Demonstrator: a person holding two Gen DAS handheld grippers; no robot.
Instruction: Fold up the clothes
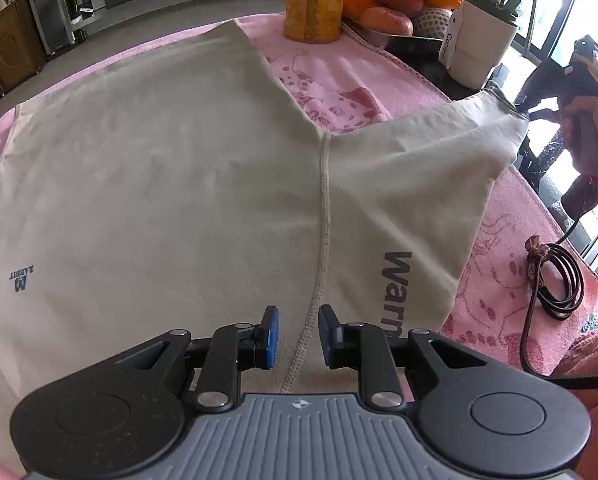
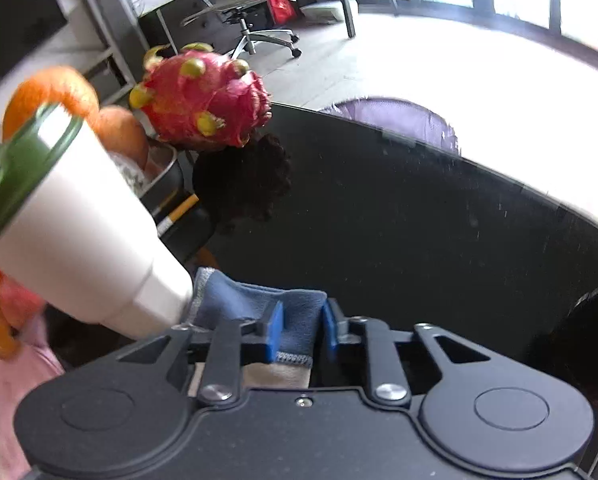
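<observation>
Left wrist view: cream cotton pants (image 1: 179,184) lie flat on the pink-towelled bench. Left gripper (image 1: 298,334) fingers are nearly closed, empty, over the seam. Right gripper (image 2: 301,330) pinches the blue-lined cuff (image 2: 259,300); keep it tight.

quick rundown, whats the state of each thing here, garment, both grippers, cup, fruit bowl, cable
cream garment: spread flat on the pink towel, not yet folded
left gripper: jaws slightly apart, astride the garment's seam, gripping nothing
right gripper: jaws around the sleeve's blue-lined cuff
white cup: upright, green lid on
fruit bowl: heaped with fruit
black cable: coiled on the towel
</observation>
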